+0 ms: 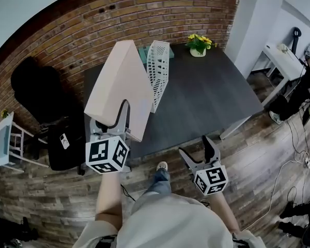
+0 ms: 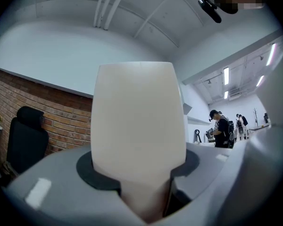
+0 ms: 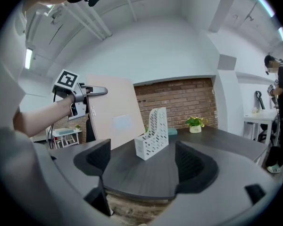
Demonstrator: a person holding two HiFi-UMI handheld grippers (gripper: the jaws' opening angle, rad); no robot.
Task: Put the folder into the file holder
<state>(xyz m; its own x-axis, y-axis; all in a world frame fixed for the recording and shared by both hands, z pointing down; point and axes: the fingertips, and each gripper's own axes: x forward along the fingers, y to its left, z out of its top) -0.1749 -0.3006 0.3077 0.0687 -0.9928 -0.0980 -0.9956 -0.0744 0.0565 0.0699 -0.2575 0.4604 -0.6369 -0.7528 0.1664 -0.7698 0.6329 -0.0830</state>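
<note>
Brick wall (image 1: 144,14) at the back, with a dark tabletop (image 1: 206,97) pushed up against it and wood floor (image 1: 268,154) all around.

- The white perforated file holder (image 1: 159,72) stands upright on the tabletop near the wall. A teal item (image 1: 143,52) sits behind it, mostly hidden.
- The pink folder (image 1: 119,81) is off the tabletop, held up at a tilt on the file holder's left. In the head view it overlaps the holder's edge, so I can't tell if they touch. It's not inside the holder.
- The left hand-held gripper (image 1: 115,122) is clamped on the folder's lower edge. Its own view shows the pads pressing both sides, and the folder fills most of that view.
- The right hand-held gripper (image 1: 195,144) has its jaws apart with nothing between them. It hangs off the tabletop's near edge, over the floor. Its own view looks across the tabletop at the file holder and folder.
- Potted plant (image 1: 199,44) with yellow flowers at the far right of the tabletop, well apart from the file holder.
- Black office chair (image 1: 39,89) left of the tabletop, with a small white side table (image 1: 2,138) further left.
</note>
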